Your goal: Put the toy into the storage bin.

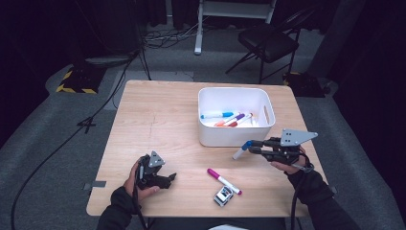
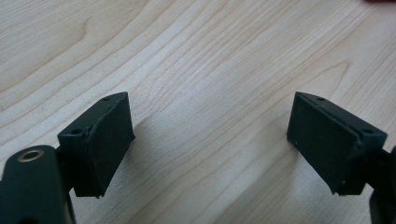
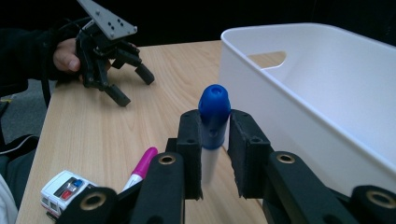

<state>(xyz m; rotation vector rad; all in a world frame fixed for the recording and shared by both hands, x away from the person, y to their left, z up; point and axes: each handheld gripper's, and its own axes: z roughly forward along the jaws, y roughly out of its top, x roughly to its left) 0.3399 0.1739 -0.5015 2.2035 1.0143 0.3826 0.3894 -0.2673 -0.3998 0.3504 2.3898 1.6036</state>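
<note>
My right gripper (image 1: 256,146) is shut on a blue-capped white marker (image 1: 241,149) and holds it above the table just in front of the white bin (image 1: 209,135). In the right gripper view the marker (image 3: 213,122) stands upright between the pads (image 3: 190,140), close to the bin's wall (image 3: 299,112). My left gripper (image 1: 168,178) rests low at the table's front left, open with nothing between its fingers. In its own view the two pads (image 2: 105,140) stand wide apart over bare wood. A pink-capped marker (image 1: 223,180) lies on the table.
Several markers (image 1: 229,118) lie inside the bin. A small toy ambulance (image 1: 223,196) sits near the front edge, beside the pink marker (image 3: 141,167). A folding chair (image 1: 270,40) and cables stand on the floor beyond the table.
</note>
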